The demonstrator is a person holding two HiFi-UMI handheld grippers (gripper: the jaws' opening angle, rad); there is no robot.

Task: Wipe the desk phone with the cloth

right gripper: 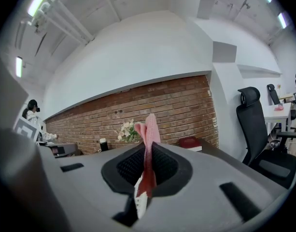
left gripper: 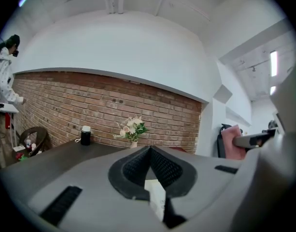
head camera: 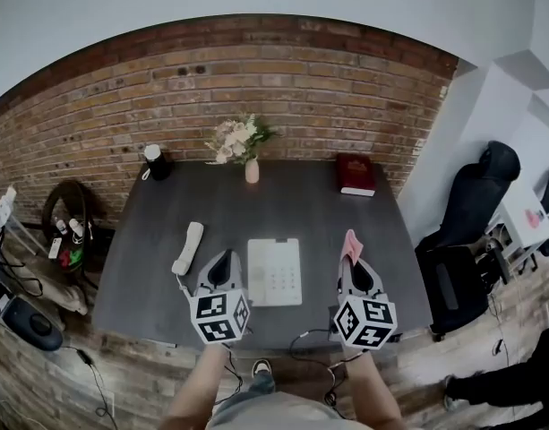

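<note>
The right gripper (head camera: 349, 260) pinches the pink cloth (head camera: 351, 244) at lower right; the left gripper (head camera: 224, 260) has its jaws together on nothing. Between the 2, at frame centre, lies the white desk phone (head camera: 274, 271), its handset (head camera: 188, 247) lying off it to the left; a flower vase (head camera: 252, 170) and a red book (head camera: 355, 174) stand above

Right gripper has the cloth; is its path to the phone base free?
Likely yes: only bare desk lies between the right gripper, shut on the cloth, and the phone base.
</note>
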